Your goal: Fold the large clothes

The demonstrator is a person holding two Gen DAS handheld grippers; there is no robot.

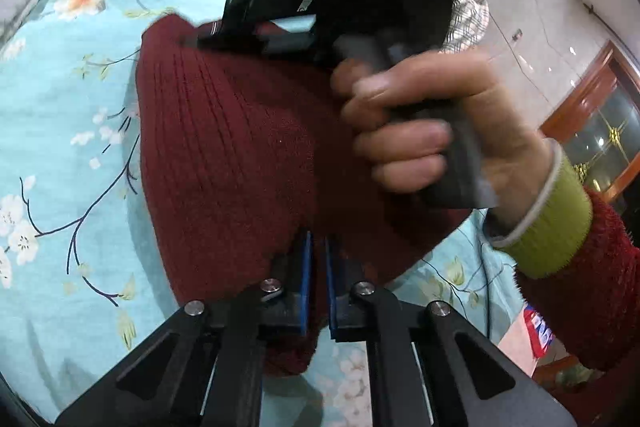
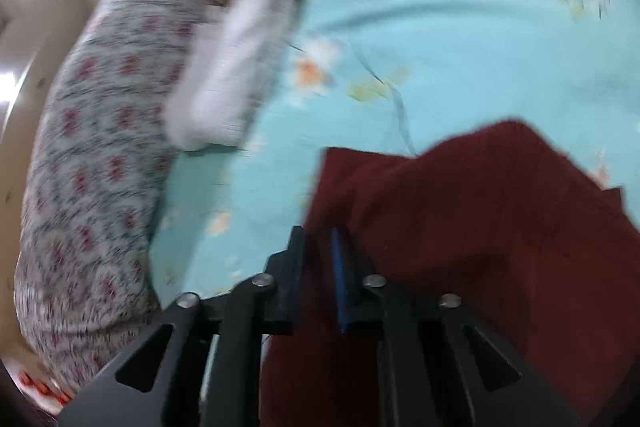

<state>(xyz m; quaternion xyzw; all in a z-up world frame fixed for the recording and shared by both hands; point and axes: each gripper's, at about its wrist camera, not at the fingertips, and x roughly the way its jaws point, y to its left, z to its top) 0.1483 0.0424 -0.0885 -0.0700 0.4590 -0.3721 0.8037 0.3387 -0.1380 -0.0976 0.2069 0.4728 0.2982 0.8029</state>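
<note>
Jaws of both grippers are clamped on the dark red knit sweater (image 1: pixel 224 147): the left gripper (image 1: pixel 318 263) pinches its near edge, the right gripper (image 2: pixel 320 267) another edge. That sweater hangs over the bed's turquoise floral sheet (image 1: pixel 60 87). A right hand (image 1: pixel 432 123) grips the other tool's handle.

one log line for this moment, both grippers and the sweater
left hand-held gripper: shut on maroon sweater | right hand-held gripper: shut on maroon sweater | sweater: lifted over floral bedsheet | step: fold under way
</note>
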